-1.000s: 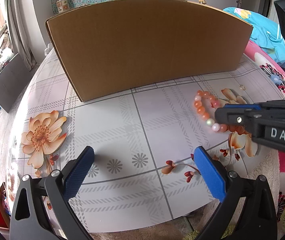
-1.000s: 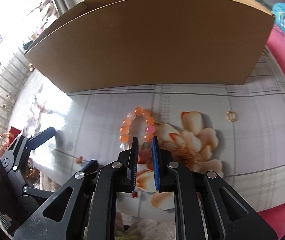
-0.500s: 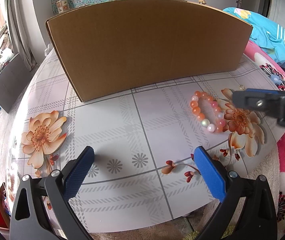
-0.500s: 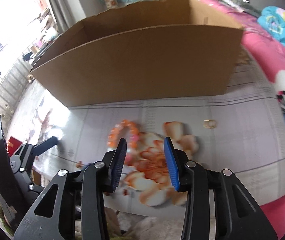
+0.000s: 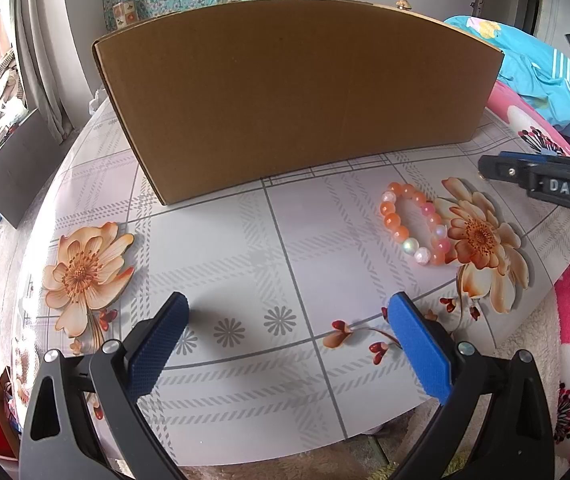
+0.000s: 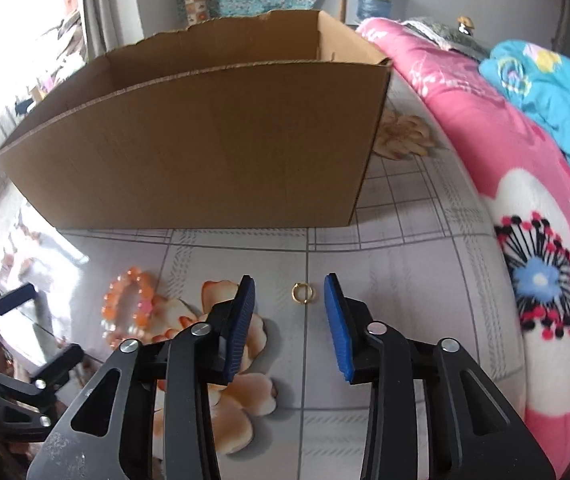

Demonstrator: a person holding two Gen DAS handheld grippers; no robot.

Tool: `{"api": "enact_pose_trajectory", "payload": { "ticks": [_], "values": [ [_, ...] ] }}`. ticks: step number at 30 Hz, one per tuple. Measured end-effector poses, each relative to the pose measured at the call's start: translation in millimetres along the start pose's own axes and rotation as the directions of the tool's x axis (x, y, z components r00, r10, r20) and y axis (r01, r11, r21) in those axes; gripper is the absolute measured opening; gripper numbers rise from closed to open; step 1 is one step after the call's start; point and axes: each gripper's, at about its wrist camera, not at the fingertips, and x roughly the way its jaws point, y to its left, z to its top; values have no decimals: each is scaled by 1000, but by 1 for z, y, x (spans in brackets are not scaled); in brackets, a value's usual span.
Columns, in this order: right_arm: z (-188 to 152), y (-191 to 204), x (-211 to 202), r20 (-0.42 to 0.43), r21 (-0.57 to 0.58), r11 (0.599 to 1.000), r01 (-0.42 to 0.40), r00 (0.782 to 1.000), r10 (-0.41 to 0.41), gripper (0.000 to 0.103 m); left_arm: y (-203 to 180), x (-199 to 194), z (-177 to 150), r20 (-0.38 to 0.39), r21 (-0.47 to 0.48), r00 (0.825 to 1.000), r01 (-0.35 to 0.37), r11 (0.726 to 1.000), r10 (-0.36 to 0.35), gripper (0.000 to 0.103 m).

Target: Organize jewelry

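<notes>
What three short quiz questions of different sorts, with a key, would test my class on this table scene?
1. True or false: the bead bracelet lies inside the cardboard box.
2. Which item is framed between the fingers of the right tool? A) gold ring B) bracelet C) nothing
3. Fill in: the left tool stands ____ and holds nothing.

Key
1. False; it lies flat on the tablecloth in front of the box.
2. A; the ring lies on the cloth beyond the tips, untouched.
3. open
</notes>
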Motion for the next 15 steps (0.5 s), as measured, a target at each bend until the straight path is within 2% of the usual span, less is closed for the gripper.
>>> {"api": "enact_pose_trajectory", "payload": {
  "ticks": [3, 6, 8, 11, 14, 15],
  "values": [
    [-3, 3, 8, -23, -47, 999, 9, 1000, -11, 24, 2, 0, -1, 9, 12, 1000, 10, 1000, -11, 98],
    [-7, 0, 12, -31, -55, 999, -5, 1000, 3, 22, 4, -1, -2, 18, 31, 999, 30, 999, -31, 98],
    [-7, -4, 12, -29, -48, 999, -10, 1000, 8, 21, 10, -2, 0, 32, 21, 997, 70, 997, -71, 98],
    [-6, -12, 15, -22, -41, 999, -24, 999, 23, 19, 15, -10, 5, 89, 11, 985, 145, 989, -146, 98],
    [-5, -13, 16, -18, -53, 998, -28, 999, 27, 18, 6, -23, 13, 164, 79, 968, 179, 981, -190, 97],
    [-5, -13, 16, -19, -63, 998, -31, 999, 30, 14, 2, -27, 16, 180, 102, 962, 189, 977, -206, 95]
  ]
}}
